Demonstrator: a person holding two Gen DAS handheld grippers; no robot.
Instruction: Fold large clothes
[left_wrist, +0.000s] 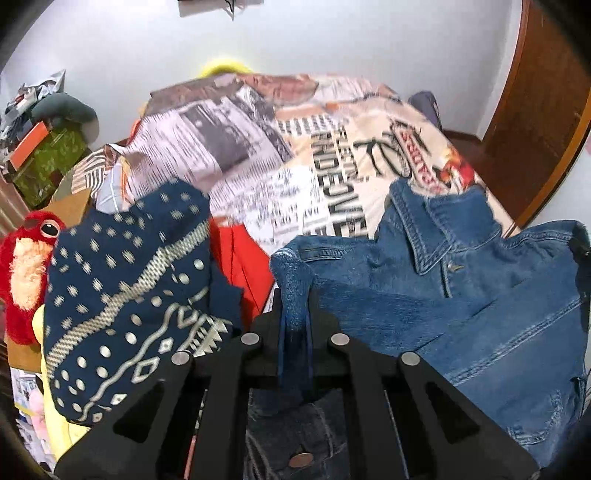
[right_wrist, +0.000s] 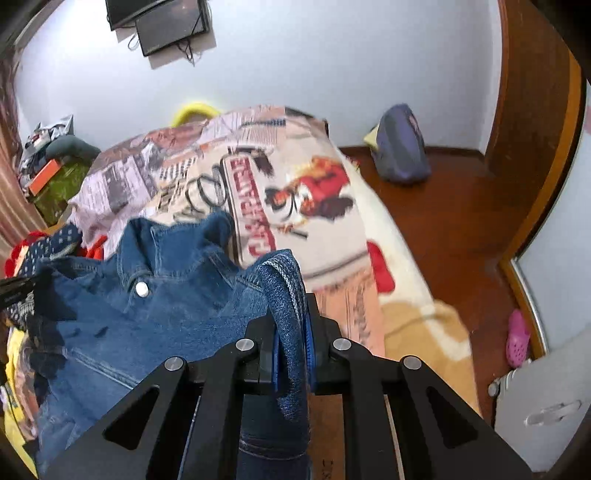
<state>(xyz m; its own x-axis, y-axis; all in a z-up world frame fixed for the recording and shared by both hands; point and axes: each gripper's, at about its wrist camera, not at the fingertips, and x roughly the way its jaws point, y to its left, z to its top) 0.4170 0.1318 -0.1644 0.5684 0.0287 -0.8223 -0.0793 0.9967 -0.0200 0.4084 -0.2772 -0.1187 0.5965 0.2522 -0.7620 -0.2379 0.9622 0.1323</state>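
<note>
While the left wrist view looked across the bed, the left gripper was pinching a fold of the denim jacket, which hung above the bed's near edge with its collar up, beside a patterned navy garment. In the right wrist view, the right gripper was likewise clamped on a denim edge of the jacket. The jacket looked heavy and fairly stiff, unlikely to slip; the shoulder seams seemed the best places to hold it.
</note>
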